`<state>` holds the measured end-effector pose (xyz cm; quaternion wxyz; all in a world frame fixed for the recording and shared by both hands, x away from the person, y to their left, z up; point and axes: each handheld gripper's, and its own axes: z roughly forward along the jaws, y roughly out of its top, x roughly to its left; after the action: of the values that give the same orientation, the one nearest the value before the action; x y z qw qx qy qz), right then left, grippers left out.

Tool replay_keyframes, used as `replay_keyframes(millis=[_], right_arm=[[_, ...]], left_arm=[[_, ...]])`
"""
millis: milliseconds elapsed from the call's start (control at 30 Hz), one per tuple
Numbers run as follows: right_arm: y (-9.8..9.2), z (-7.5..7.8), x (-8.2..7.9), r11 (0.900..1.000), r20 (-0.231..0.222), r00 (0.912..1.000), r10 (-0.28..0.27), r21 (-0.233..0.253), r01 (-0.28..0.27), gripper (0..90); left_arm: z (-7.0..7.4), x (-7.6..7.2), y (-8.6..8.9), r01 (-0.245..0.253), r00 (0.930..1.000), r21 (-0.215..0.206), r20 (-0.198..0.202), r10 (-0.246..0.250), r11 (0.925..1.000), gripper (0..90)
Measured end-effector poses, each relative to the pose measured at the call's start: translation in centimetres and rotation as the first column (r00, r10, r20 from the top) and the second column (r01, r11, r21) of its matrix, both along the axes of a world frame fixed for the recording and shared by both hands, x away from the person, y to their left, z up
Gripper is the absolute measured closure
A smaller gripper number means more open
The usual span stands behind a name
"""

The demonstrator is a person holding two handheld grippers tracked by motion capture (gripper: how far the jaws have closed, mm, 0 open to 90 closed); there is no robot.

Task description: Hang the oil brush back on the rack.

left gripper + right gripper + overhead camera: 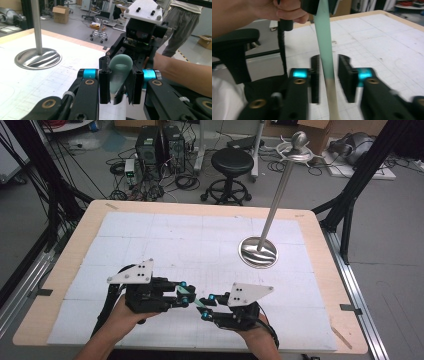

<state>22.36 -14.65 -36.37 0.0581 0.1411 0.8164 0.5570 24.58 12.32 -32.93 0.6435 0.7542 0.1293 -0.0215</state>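
Observation:
A mint-green band (120,67) with a rounded end sits between the jaws of my left gripper (119,85), which is shut on it. In the right gripper view the band (324,45) hangs as a narrow strip, pale cream at its lower end. It passes between the jaws of my right gripper (329,75), which stand open with a gap on each side. In the high view the left gripper (186,296) and right gripper (205,307) meet tip to tip near the table's front, the band (198,302) between them.
A metal stand with a round base (257,252) and a tall leaning pole (280,190) stands at the right middle of the white gridded mat (165,240). Beyond the table are a black stool (231,167), computer towers and cables. A person (185,22) stands off to the side.

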Motion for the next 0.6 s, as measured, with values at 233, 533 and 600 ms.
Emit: replay_keyframes(millis=[233,533,600], right_arm=[[0.2,-0.1,0.0,0.997,-0.015,0.9975,0.069,0.028,-0.068,81.4],[-0.7,-1.3,0.9,0.965,-0.096,0.9809,0.169,0.216,-0.145,81.5],[-0.8,-1.6,1.1,0.959,-0.100,0.9777,0.185,0.235,-0.157,81.5]], left_arm=[[0.1,-0.1,0.0,0.026,0.9996,-0.060,-0.007,-0.027,0.9979,68.4],[0.6,0.2,0.9,0.077,0.9970,-0.176,0.007,-0.077,0.9814,50.6],[0.5,0.3,0.8,0.082,0.9966,-0.176,0.003,-0.082,0.9809,51.6]])
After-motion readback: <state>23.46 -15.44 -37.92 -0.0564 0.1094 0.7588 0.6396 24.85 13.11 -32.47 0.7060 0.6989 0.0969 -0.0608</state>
